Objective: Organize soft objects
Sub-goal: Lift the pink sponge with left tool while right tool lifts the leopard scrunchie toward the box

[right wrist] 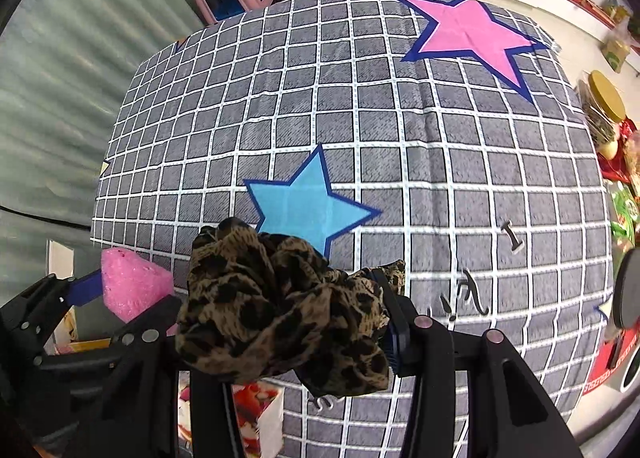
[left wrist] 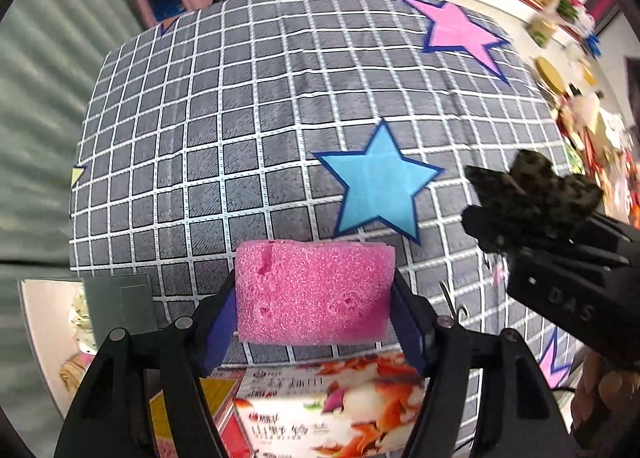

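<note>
The left gripper [left wrist: 314,298] pinches a pink sponge [left wrist: 313,292] between its jaws, up in the air above the checked cloth [left wrist: 240,130] with stars. The right gripper [right wrist: 288,322] has its jaws squeezed on a spotty brown scrunchie [right wrist: 280,310], just beside the sponge. A picture box [left wrist: 332,406] lies below.
</note>
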Available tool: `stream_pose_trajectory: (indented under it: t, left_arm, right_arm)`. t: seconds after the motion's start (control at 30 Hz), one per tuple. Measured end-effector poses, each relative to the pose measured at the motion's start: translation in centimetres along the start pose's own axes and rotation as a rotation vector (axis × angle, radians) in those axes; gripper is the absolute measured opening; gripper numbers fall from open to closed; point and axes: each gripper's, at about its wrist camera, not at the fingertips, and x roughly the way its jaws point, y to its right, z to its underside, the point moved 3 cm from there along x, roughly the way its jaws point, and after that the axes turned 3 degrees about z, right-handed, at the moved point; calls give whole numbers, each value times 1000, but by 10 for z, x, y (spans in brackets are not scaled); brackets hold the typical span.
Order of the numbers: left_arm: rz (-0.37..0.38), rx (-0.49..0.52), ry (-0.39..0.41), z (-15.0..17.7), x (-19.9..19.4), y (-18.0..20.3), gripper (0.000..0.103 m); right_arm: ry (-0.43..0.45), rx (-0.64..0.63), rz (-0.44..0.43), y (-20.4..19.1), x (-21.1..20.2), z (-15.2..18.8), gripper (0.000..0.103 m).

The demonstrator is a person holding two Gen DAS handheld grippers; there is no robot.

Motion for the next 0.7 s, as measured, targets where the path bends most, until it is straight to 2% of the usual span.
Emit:
stream_pose_trajectory:
  t: [0.1, 0.7]
  left_arm:
    - [1, 45, 10, 7, -17, 13, 72]
    - [79, 222, 83, 63, -71, -1, 72]
  right_arm:
    - [6, 11, 10, -3, -8, 10, 48]
    - [19, 116, 68, -34, -54, 99, 48]
